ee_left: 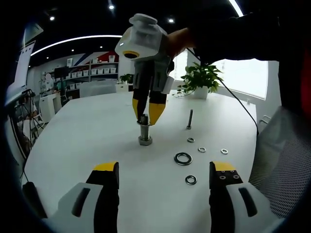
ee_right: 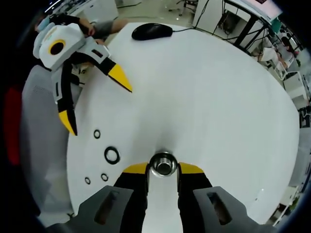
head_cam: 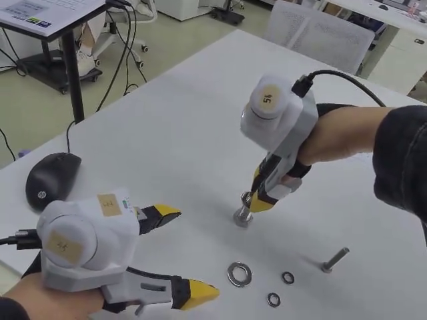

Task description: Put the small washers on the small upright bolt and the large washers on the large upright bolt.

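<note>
The large bolt (head_cam: 243, 215) stands upright on the white table (head_cam: 180, 120). My right gripper (head_cam: 257, 202) hangs straight over it, shut on a large washer (ee_right: 164, 164) at the bolt's top (ee_left: 144, 120). The small bolt (head_cam: 335, 259) stands upright to the right (ee_left: 189, 119). Another large washer (head_cam: 239, 274) lies flat in front of the large bolt, with small washers (head_cam: 287, 277) (head_cam: 273, 299) beside it. My left gripper (head_cam: 187, 252) hovers open and holds nothing, near the table's front left, with the loose washers (ee_left: 183, 158) ahead of its jaws.
A black computer mouse (head_cam: 52, 177) lies at the table's left edge. A mesh chair back (head_cam: 320, 33) stands behind the far side. A desk on black legs (head_cam: 70, 60) with cables stands on the floor at the left.
</note>
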